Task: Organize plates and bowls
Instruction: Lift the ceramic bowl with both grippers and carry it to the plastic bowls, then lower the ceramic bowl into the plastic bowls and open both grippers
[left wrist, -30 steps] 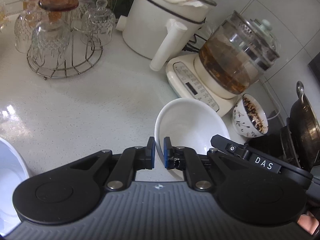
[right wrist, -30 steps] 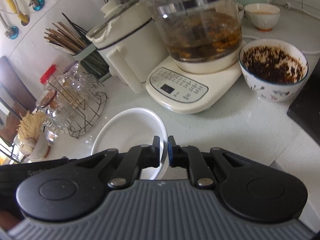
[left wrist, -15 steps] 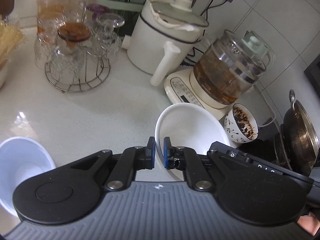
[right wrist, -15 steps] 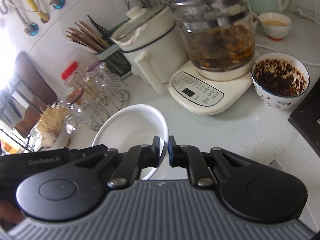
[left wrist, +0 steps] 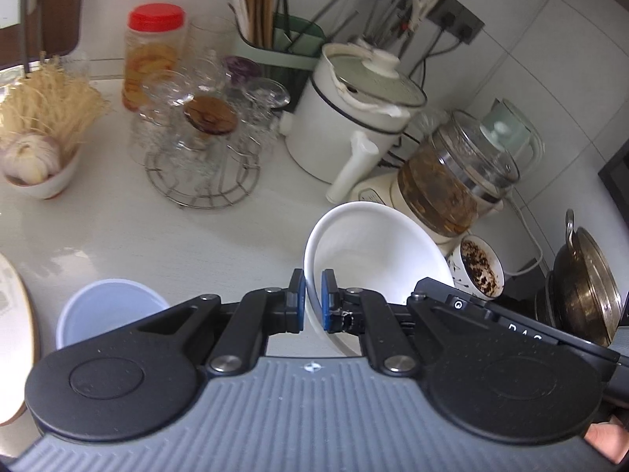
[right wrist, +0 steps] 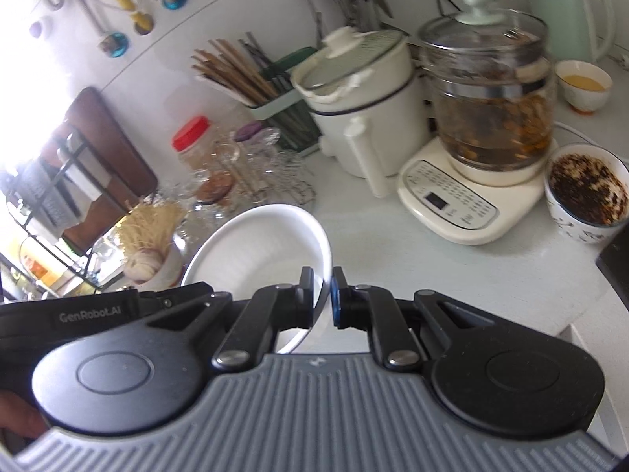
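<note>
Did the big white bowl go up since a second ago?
Yes. The white bowl rose: in the left wrist view the glass rack sits farther below and smaller.

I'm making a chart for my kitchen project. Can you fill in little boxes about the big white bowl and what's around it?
held thing: round white ceramic bowl
held by: left hand-held gripper and right hand-held gripper, each shut on opposite sides of its rim
bowl contents: empty
below left: pale blue plastic bowl on white countertop
behind: glass kettle of brown tea
beside kettle: patterned cup with dark crumbs
</note>
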Demonstrator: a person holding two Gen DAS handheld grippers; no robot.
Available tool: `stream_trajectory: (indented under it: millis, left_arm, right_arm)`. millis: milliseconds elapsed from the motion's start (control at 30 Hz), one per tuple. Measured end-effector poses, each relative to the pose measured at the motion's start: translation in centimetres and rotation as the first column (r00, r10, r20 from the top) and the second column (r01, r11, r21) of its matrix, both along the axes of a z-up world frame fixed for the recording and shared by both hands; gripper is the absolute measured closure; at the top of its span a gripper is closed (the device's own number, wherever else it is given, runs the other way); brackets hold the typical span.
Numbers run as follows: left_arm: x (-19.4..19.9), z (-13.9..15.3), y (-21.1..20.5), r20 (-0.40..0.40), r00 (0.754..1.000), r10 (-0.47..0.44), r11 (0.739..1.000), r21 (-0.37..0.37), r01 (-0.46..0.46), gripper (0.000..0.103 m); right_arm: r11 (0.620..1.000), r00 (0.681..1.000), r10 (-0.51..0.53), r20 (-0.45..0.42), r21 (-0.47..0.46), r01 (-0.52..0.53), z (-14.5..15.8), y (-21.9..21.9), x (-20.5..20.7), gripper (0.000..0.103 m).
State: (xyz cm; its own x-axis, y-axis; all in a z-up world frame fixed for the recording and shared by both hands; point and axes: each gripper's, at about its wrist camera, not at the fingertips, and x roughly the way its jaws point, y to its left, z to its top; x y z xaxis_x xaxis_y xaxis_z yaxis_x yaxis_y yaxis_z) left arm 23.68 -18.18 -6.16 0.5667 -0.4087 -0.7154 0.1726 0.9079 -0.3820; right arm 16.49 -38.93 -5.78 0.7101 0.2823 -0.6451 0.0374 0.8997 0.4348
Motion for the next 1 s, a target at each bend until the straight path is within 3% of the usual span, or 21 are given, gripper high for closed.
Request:
stream_trajectory:
  millis: [133,333,700,1000]
  left_arm:
    - [-0.5,0.7,1.5,0.011,0.999,0.033,0.999,0.017,-0.033,0.093]
    - [-1.4,-0.3,4.5,-0.033,0.994,0.102,0.995,-0.003,-0.102,0.094]
    - [-2.8,-2.7,9.4,-0.107,0.970,0.220,0.975,0.002,-0.221,0.093]
    - [-2.7,-5.7,13.2,-0.166,0.950,0.265,0.964,0.034,-0.263,0.093]
  right_arm:
    - [0.999,0.999,0.038,-0.006,0.006,-0.038,0.5,1.4,0.2,0.091]
    - [0.994,0.994,0.106,-0.036,-0.001,-0.106,0.2,3.9,1.0,0.091]
    - [0.975,0.969,0.221,-0.111,-0.002,-0.223,-2.1,8.6,2.3,0.091]
    - [0.949,0.939,0.305,-0.157,-0.036,-0.314,-3.9,13.0,3.7,0.092]
